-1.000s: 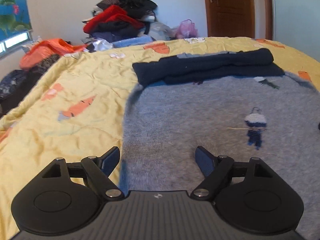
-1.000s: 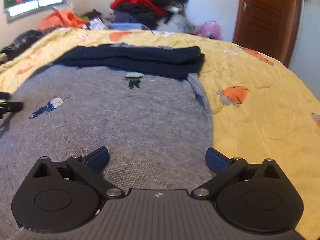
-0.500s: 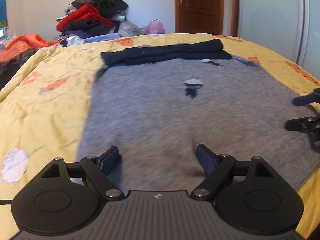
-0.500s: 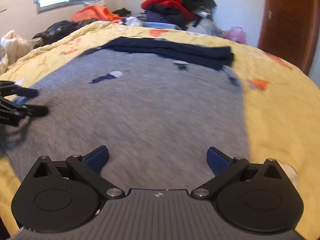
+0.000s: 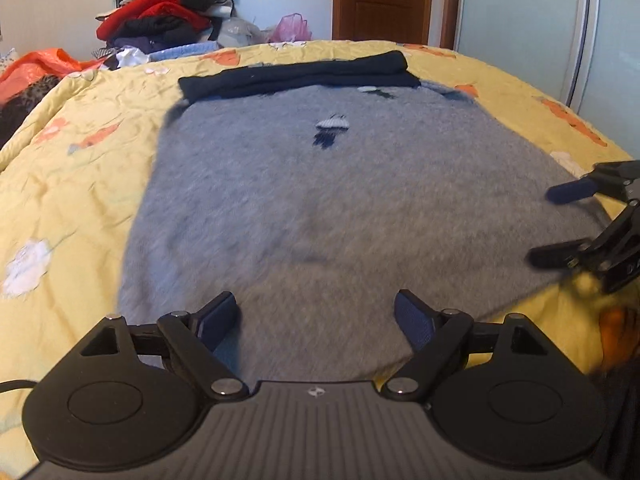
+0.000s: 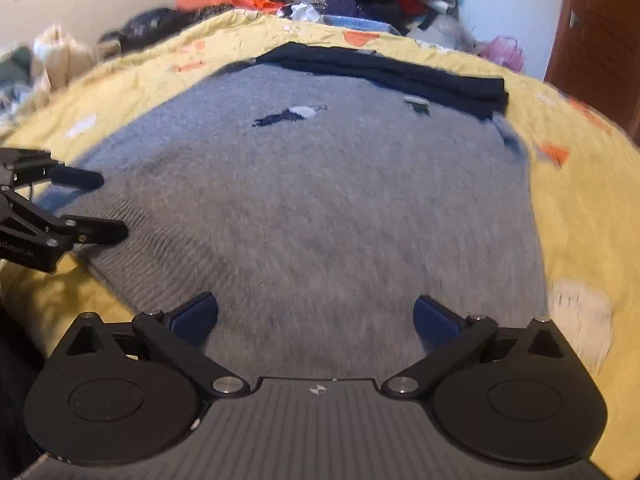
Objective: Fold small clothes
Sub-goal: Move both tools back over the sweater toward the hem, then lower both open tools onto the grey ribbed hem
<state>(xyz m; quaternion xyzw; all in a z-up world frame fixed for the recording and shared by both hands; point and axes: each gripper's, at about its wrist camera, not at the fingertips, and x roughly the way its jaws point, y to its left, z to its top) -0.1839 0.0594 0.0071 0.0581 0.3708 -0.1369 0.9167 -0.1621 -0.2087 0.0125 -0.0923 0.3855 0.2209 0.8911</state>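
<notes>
One big bed (image 5: 80,160) fills most of the view, with a yellow cover that has orange and white shapes on it. A gray sweater (image 5: 340,208) lies flat and spread out on the middle of the bed, its ribbed edge at the near side. Small knitted figures (image 5: 330,132) sit on its far half. At the far end of the sweater lies a folded dark blue piece of clothing (image 5: 296,74), touching the sweater's far edge.

Behind the bed is a pile of clothes (image 5: 168,12) in red, black and blue, with orange cloth (image 5: 40,66) to the left of it. A brown door (image 5: 382,0) stands at the far right. No boxes or baskets can be seen.

The left gripper (image 5: 316,320) hovers over the near edge of the sweater on the left side. Its blue fingers (image 5: 218,318) are spread wide apart and hold nothing. The right gripper (image 6: 316,318) is above the near edge on the right side. Its fingers (image 6: 434,320) are also wide apart and hold nothing. Whether any finger touches the sweater is hard to tell.
</notes>
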